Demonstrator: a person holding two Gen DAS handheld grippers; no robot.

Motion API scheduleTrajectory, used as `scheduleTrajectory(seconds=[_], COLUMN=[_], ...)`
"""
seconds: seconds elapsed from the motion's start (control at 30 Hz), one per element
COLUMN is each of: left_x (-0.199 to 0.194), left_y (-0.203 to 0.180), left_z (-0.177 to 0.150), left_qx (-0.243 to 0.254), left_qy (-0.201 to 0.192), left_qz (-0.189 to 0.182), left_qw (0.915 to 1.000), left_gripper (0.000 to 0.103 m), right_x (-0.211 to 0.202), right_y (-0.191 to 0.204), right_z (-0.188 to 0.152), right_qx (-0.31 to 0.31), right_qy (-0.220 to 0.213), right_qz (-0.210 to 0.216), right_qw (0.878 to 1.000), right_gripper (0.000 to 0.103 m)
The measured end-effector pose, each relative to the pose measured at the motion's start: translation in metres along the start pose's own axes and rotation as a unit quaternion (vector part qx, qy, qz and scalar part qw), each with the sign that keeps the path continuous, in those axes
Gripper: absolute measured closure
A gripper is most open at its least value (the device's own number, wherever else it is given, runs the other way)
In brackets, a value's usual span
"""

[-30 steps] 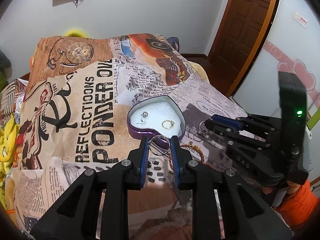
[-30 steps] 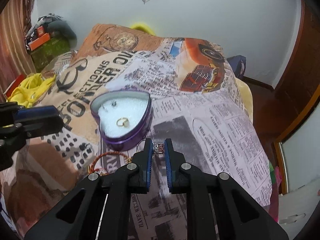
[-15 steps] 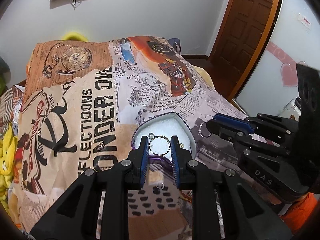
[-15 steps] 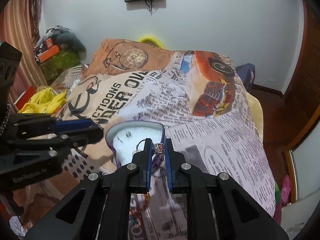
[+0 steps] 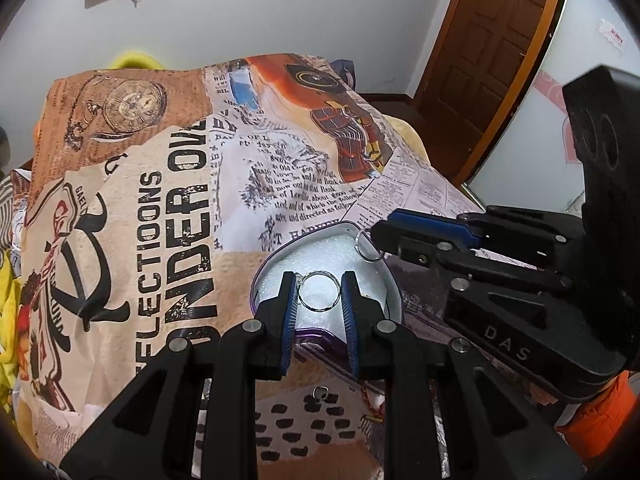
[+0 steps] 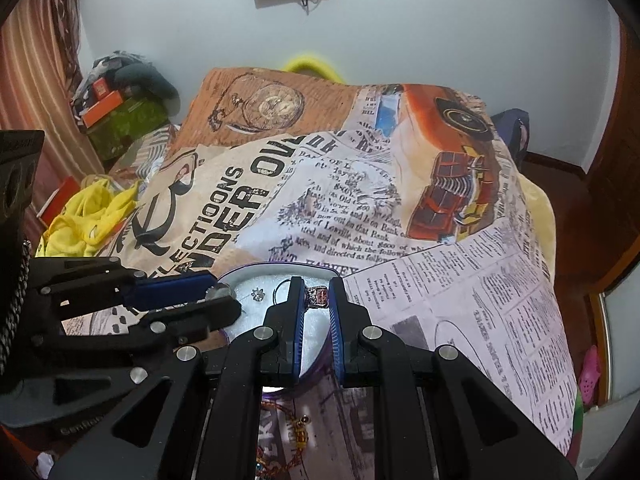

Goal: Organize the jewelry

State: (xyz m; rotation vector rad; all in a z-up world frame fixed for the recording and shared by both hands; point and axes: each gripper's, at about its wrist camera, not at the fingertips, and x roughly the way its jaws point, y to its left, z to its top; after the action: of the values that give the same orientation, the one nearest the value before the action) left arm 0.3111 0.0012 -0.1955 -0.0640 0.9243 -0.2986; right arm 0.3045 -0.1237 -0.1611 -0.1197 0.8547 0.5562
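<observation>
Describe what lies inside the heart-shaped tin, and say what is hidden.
Inside the tin: white padding and a small silver stud. Both grippers, each holding a ring, cover most of the padding, so other contents cannot be seen.

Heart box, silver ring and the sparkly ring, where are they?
heart box (image 5: pixel 394 292), left wrist view, right rim.
silver ring (image 5: pixel 319 292), left wrist view, the band's lower edge.
sparkly ring (image 6: pixel 317 295), right wrist view, its jewelled top.

I see a thin ring (image 5: pixel 319 291) of shiny silver metal between my left gripper (image 5: pixel 318 304)'s matt black plastic fingers, whose pads (image 5: pixel 289 322) are ribbed blue. The tin (image 5: pixel 394 292) has a glossy purple wall and a white, grainy foam lining. The cloth (image 5: pixel 168 200) under it is soft, matt printed fabric; the door (image 5: pixel 492 52) at two o'clock is varnished brown wood.
</observation>
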Motion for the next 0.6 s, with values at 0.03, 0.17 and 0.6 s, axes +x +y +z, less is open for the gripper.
scheduleTrajectory(seconds=[0.03, 0.17, 0.6], left_x=[0.002, 0.007, -0.002], left_y=[0.0, 0.001, -0.001], left_z=[0.0, 0.0, 0.002], left_qx=[0.0, 0.001, 0.007], left_qy=[0.002, 0.01, 0.006], left_qz=[0.0, -0.002, 0.007], left_qw=[1.0, 1.0, 0.9999], left_gripper=[0.082, 0.082, 0.082], right_x=[0.002, 0.007, 0.001], right_y=[0.0, 0.001, 0.004], right_z=[0.001, 0.002, 0.004], right_qx=[-0.001, -0.009, -0.02], right_qy=[0.002, 0.015, 0.019], right_qz=[0.0, 0.005, 0.001], right_qw=[1.0, 1.0, 1.0], right_gripper=[0.092, 0.092, 0.091])
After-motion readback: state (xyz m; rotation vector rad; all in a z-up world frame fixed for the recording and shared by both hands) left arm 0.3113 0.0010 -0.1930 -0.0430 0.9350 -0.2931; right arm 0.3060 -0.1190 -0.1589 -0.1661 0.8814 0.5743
